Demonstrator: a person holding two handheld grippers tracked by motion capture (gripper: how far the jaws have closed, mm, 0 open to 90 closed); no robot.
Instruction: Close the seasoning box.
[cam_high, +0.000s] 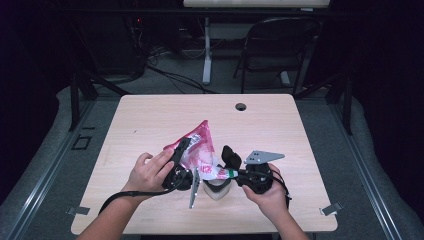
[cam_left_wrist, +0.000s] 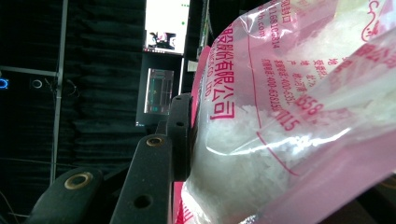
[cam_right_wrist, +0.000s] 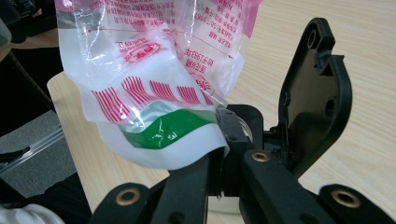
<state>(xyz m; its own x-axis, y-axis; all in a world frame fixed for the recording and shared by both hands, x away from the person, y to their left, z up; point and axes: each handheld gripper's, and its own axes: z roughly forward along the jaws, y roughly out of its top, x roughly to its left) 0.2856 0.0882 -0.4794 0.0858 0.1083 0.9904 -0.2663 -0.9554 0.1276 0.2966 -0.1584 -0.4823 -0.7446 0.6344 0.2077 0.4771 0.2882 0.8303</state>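
The pink-and-clear bag (cam_high: 198, 150) of white grains is hanging just above the white cup (cam_high: 218, 190), showing red Chinese print and "CO. LTD". The left gripper (cam_left_wrist: 187, 135) is clamping its upper part; its far jaw is hiding behind the plastic. The right gripper (cam_right_wrist: 229, 135) is pinching the bag's green-striped lower corner.

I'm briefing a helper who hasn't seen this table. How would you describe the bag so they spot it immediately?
On the pale wooden table, look near the front edge between the person's two hands. The bag is held there, clear plastic with pink-red print and white grains inside, above a small white cup.
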